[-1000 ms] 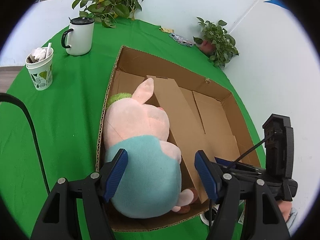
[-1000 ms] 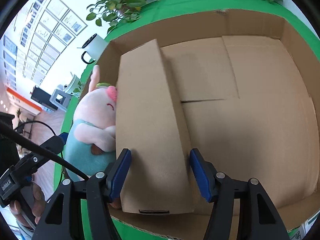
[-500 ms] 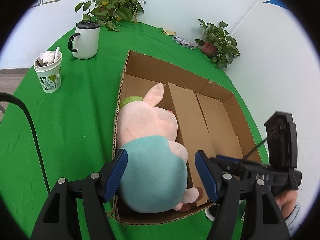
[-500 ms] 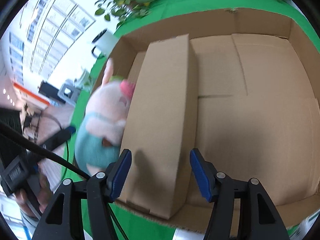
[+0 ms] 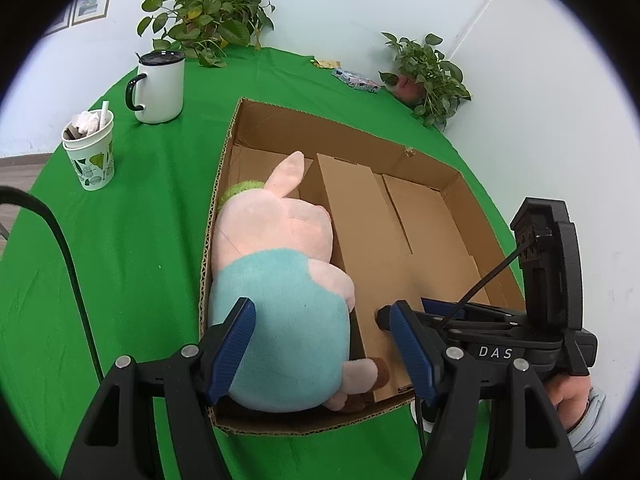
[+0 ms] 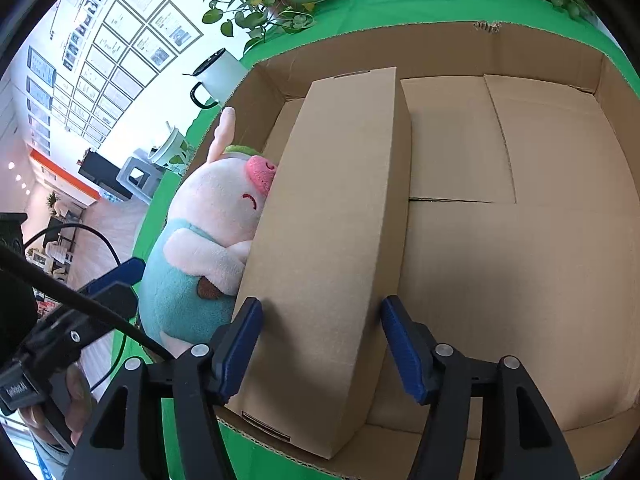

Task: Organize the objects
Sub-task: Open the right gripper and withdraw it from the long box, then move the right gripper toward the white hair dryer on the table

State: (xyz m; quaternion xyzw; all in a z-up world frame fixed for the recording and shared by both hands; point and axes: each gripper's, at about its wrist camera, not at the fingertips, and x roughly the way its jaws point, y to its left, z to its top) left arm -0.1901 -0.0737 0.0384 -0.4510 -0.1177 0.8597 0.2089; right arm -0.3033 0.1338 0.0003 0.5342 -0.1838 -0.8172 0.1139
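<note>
A big open cardboard box [image 5: 344,128] [image 6: 560,240] lies on the green table. Inside, along its left wall, lies a pink pig plush [image 5: 276,280] [image 6: 208,216] in a teal outfit. Next to it lies a long narrow cardboard carton [image 5: 368,248] [image 6: 332,240]. My left gripper [image 5: 324,344] is open above the plush's teal rear, not touching it. My right gripper [image 6: 320,344] is open, its fingers either side of the carton's near end with gaps showing.
A white mug with a black handle [image 5: 158,86] and a paper cup [image 5: 90,152] stand left of the box. Potted plants [image 5: 208,12] [image 5: 428,72] and a small packet [image 5: 356,79] sit at the table's far edge. A black cable [image 5: 60,248] crosses the left.
Both grippers have pulled back and up from the box, so more of the table and box shows. The right gripper swung aside, then back over the carton. Plush and carton stay put.
</note>
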